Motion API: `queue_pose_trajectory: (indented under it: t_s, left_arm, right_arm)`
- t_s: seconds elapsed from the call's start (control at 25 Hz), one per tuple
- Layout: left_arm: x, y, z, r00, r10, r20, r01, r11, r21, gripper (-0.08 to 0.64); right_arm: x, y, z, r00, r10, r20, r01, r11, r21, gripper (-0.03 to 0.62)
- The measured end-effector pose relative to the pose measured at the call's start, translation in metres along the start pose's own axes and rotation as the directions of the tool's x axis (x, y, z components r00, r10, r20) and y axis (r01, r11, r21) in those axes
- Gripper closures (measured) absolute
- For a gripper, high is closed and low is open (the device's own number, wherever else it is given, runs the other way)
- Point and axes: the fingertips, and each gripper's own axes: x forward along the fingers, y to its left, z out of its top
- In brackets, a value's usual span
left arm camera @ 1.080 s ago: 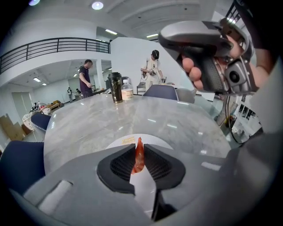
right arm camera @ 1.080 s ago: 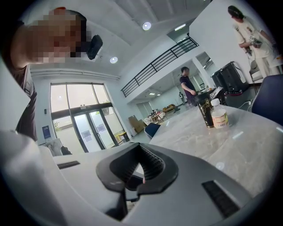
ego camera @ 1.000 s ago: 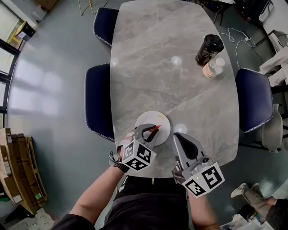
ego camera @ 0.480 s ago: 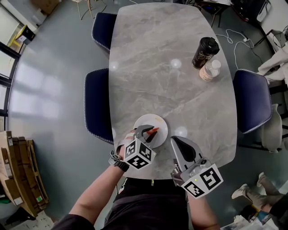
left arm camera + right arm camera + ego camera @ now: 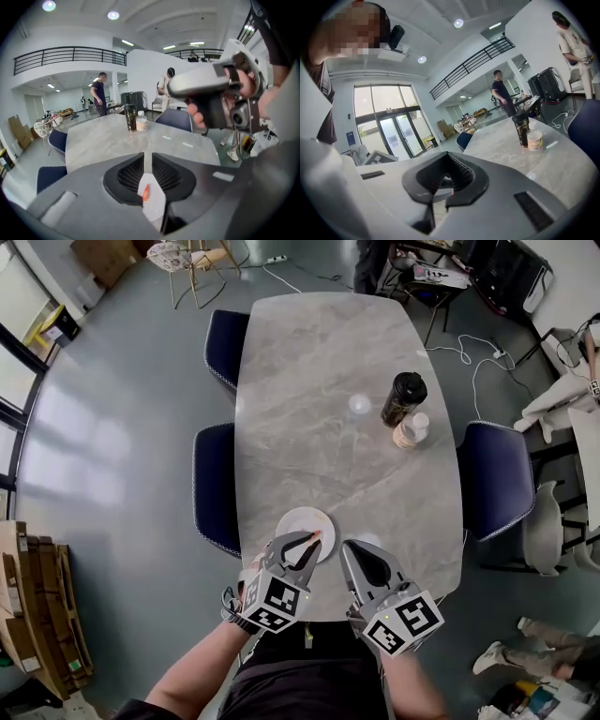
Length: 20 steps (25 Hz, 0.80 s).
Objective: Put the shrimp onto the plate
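Table (image 5: pixel 319 362): one long grey marbled top with rounded corners; its near end lies under both grippers.
Grippers: two, side by side at the near end, each carrying one marker cube.
Left gripper (image 5: pixel 313 541): jaws drawn in to a thin slit and pinching the shrimp at their tips; the tips reach over the near rim of the plate.
Right gripper (image 5: pixel 350 547): jaws pressed together with nothing between them; it sits just right of the plate, over bare table.
Shrimp (image 5: pixel 318 535): one, small and orange-red, at the left gripper's tips above the plate. In the left gripper view it (image 5: pixel 146 191) shows against the plate's white. Whether it touches the plate cannot be told.
Plate (image 5: pixel 298 518): one, white and round, near the table's near left edge.
Light spots: two pale reflections on the tabletop, one (image 5: pixel 367 540) just right of the plate and one (image 5: pixel 359 404) near the cup.
Bottle (image 5: pixel 410 432): one, short, with a white cap, on the right half of the table, well apart from the plate.
Cup (image 5: pixel 403 397): one, tall, dark and lidded, just beyond the bottle and close against it.
Chairs: three dark blue ones, two on the left side (image 5: pixel 214 488) (image 5: pixel 225 338) and one on the right (image 5: pixel 492 479).
Floor (image 5: pixel 112 427): grey and glossy, with one white cable (image 5: pixel 473 348) beyond the right chair.
People: two standing figures (image 5: pixel 100 91) (image 5: pixel 165 86) past the table's far end, seen in the left gripper view.
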Motion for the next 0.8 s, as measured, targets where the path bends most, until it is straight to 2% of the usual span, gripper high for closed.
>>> queue_pose_trajectory:
  t_s: [0.16,0.2,0.28,0.4,0.64,0.8]
  left_arm:
    - [-0.043,-0.004,0.053,0.993,0.014,0.120,-0.005,0.997,-0.076,0.499]
    - [-0.052,-0.004,0.067,0.988,0.023,0.151,-0.010,0.996,-0.088,0.499]
    - [-0.071,-0.003,0.092,0.978,0.039,0.207,-0.016,0.994,-0.112,0.552]
    - [-0.098,-0.008,0.125,0.961,0.033,0.274,0.004,0.991,-0.133,0.552]
    - [-0.143,-0.017,0.168,0.921,0.086,0.381,-0.022,0.986,-0.168,0.552]
    - [-0.163,-0.025,0.184,0.904,0.107,0.414,-0.029,0.981,-0.191,0.552]
  right_arm:
    - [-0.006,0.017,0.030,1.000,0.012,0.001,-0.012,0.999,-0.032,0.591]
    - [-0.008,0.021,0.038,1.000,0.017,0.007,-0.017,0.999,-0.040,0.591]
    - [-0.012,0.030,0.055,0.999,0.034,0.022,-0.032,0.998,-0.056,0.591]
    - [-0.022,0.046,0.078,0.998,0.050,0.046,-0.046,0.995,-0.083,0.591]
    - [-0.040,0.072,0.109,0.996,0.060,0.066,-0.051,0.990,-0.130,0.591]
    - [-0.049,0.086,0.119,0.994,0.073,0.079,-0.059,0.984,-0.165,0.591]
